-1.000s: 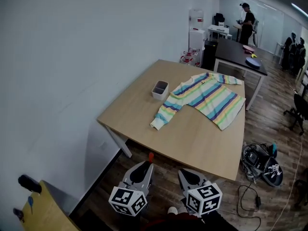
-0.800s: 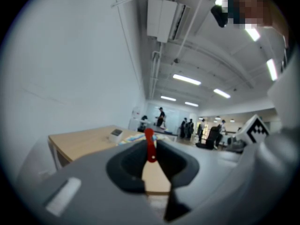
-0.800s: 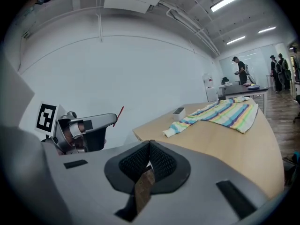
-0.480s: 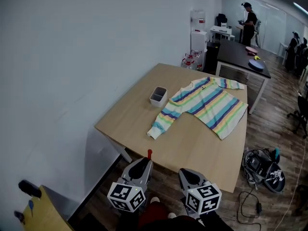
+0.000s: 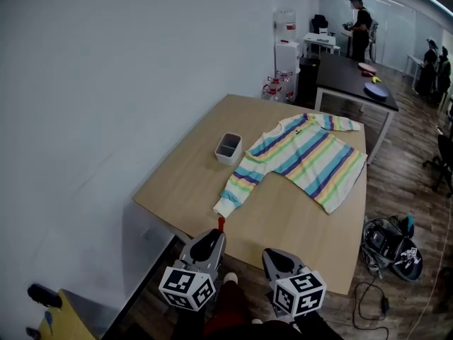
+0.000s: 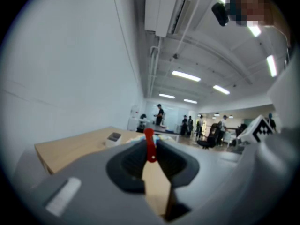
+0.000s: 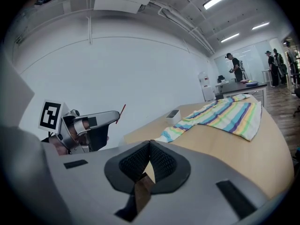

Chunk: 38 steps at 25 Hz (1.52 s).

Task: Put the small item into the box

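Observation:
A small red stick-like item (image 5: 221,224) (image 6: 149,145) is pinched upright between the tips of my left gripper (image 5: 216,236) (image 6: 150,149), which is shut on it just short of the wooden table's (image 5: 185,187) near edge. The right gripper view shows that left gripper (image 7: 96,122) from the side, the red item (image 7: 122,109) poking past its tip. A small grey open box (image 5: 228,148) (image 6: 113,137) (image 7: 173,114) stands on the table by a striped sweater (image 5: 306,158) (image 7: 225,116). My right gripper (image 5: 273,258) (image 7: 150,146) is shut and empty, beside the left one.
A dark table (image 5: 354,74) and a standing person (image 5: 359,25) are at the back of the room, with a water dispenser (image 5: 287,54) by the wall. Cables and a bag (image 5: 389,238) lie on the floor right of the table. A yellow board (image 5: 58,316) is at lower left.
The table has come closer in the head view, and both grippers now sit near its front edge. The left gripper still holds the red item.

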{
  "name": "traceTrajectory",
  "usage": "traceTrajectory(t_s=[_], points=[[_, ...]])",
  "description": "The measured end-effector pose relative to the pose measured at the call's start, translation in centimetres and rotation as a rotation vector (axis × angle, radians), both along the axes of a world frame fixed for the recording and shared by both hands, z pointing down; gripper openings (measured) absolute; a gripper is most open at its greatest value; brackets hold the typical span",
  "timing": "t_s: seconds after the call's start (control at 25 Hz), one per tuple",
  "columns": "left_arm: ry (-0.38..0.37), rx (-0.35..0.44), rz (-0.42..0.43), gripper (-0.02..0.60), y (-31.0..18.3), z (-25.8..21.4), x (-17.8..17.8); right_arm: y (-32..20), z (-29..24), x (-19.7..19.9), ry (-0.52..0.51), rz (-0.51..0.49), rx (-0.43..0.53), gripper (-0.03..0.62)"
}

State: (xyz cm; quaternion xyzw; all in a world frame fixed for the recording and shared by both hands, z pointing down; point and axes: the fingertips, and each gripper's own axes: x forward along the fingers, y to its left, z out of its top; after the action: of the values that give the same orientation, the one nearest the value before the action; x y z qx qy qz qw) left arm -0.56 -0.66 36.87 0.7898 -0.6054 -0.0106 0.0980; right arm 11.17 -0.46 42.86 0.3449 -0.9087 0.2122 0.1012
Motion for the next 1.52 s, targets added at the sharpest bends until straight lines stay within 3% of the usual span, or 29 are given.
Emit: traceTrajectory(t_s=[0.96, 1.52], points=[[0.018, -0.015, 0.098, 0.06, -20.7, 0.4, -12.0, -19.0, -0.5, -10.2, 0.054, 0.143, -0.008, 0.008], [0.019, -0.045, 0.202, 0.06, -30.0, 2.4, -14.9, -26.4, 0.6, -13.4, 0.098, 0.237, -0.018, 0.008]])
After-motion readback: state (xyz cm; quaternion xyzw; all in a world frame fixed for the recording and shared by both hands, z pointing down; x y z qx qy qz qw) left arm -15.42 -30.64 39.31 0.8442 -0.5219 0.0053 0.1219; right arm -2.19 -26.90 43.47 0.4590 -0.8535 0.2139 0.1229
